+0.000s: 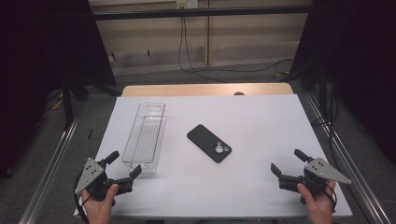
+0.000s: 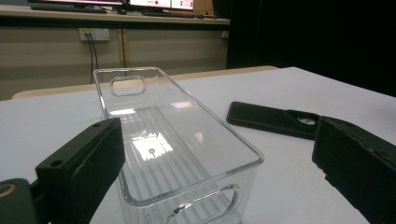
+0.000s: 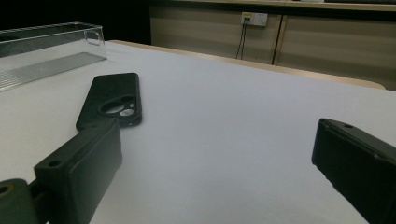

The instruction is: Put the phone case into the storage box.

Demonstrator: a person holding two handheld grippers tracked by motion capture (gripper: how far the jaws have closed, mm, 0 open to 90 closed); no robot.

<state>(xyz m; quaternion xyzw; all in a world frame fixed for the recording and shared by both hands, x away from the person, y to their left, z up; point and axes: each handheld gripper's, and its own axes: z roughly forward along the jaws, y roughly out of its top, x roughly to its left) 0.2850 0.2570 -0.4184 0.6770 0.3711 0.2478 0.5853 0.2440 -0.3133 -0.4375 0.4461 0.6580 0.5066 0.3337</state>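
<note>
Here both tongs, left and right, gape wide and empty; the phone lies mid-worktop, face down beside the clear tray

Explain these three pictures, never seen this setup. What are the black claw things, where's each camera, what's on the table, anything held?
There is no robot arm here. A person holds a handheld two-jaw gripper in each hand: the left gripper and the right gripper.

The high view comes from a fixed camera above the person's side of the table, looking forward and down. The other two come from cameras riding on each gripper, looking out between its own black jaws.

On the white table lie a clear plastic tray, long and empty, and a black phone, lying back up with its camera lenses showing.

Nothing is held. Both grippers stand open: the left one close to the tray's near end, the right one apart from both objects.
</note>
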